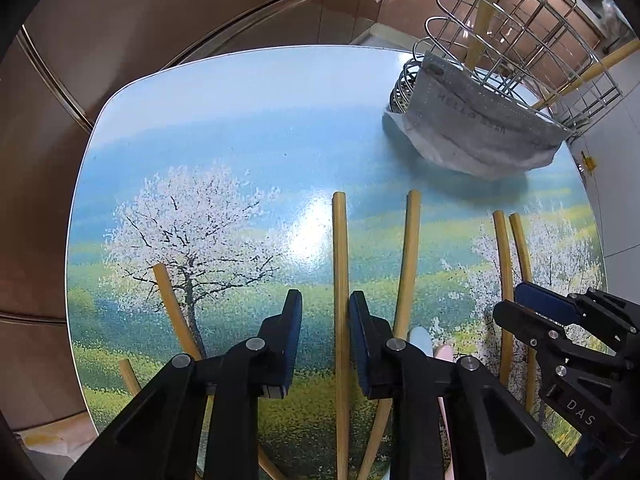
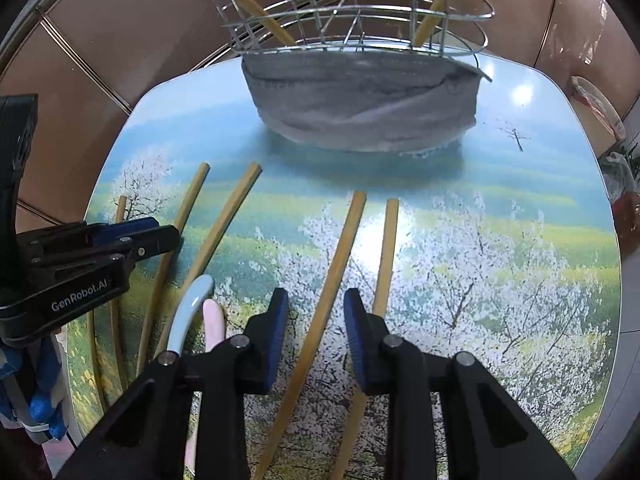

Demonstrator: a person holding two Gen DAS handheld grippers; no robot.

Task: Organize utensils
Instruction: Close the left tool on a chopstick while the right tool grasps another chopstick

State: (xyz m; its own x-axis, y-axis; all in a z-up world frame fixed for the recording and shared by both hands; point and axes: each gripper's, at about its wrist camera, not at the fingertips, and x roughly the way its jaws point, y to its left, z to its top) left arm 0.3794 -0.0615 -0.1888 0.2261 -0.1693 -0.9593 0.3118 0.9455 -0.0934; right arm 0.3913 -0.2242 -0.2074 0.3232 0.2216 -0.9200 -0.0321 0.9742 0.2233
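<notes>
Left wrist view: the left gripper (image 1: 326, 334) hangs low over the painted surface (image 1: 240, 128) with its fingers (image 1: 290, 332) released, spread to either side of one chopstick (image 1: 340, 300). That stick runs between them along the 6-to-12 o'clock line, its long axis in line with the fingers' reach, so a plain squeeze should catch it across its width. Whether the pads touch the wood I cannot tell. A second stick (image 1: 408, 264) leans just at 1 o'clock, and another pair (image 1: 505, 264) lies farther toward 3 o'clock near the right gripper (image 1: 532, 308). At 1 o'clock, well apart, stands the wire basket (image 1: 532, 32), wrapped low in a grey cloth (image 1: 480, 128); two sticks (image 1: 486, 8) are already leaning inside it.

Right wrist view: the right gripper (image 2: 316, 334) is likewise released, its fingers (image 2: 276, 332) straddling another chopstick (image 2: 336, 272) that slants from 6 toward 12 o'clock, tilted slightly right. Its partner (image 2: 386, 256) lies just beside, outside the right finger. The basket (image 2: 344, 8) sits dead ahead at 12 o'clock, holding sticks (image 2: 256, 4) in its left and right sides. A pale blue spoon handle (image 2: 188, 312) and a pink one (image 2: 214, 320) rest at 9 o'clock, between the two grippers. Each hand is nearest its own stick; the right looks more squarely lined up with the basket.
</notes>
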